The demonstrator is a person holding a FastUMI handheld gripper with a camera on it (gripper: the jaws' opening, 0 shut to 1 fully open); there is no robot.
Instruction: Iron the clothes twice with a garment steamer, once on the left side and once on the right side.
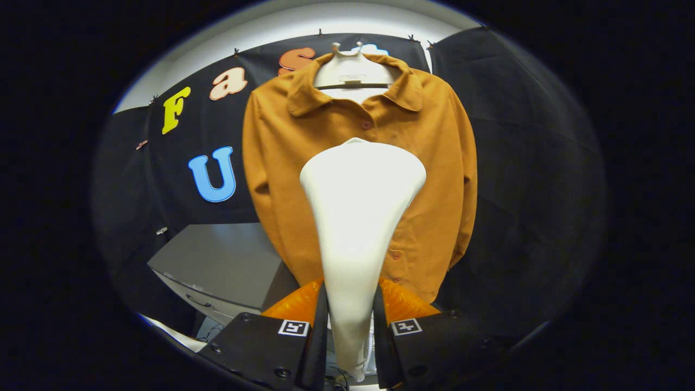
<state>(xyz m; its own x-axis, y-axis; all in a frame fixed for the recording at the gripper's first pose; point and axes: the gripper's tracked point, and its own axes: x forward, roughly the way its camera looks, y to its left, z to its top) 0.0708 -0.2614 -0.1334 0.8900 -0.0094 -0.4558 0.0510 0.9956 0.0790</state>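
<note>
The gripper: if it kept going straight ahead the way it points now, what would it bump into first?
The gripper is shut on the white steamer, whose wide head leads. Going straight on, that head would probably touch the front of the orange shirt on its hanger first; the gap between them is hard to judge.

A black cloth wall (pixel 521 163) hangs behind everything, pinned along its top edge with small clips (pixel 237 52). Above it runs a pale strip of wall (pixel 282 24). Low down to one side stands a grey desk (pixel 228 266), a dark cable (pixel 198 301) lying at its front edge.
</note>
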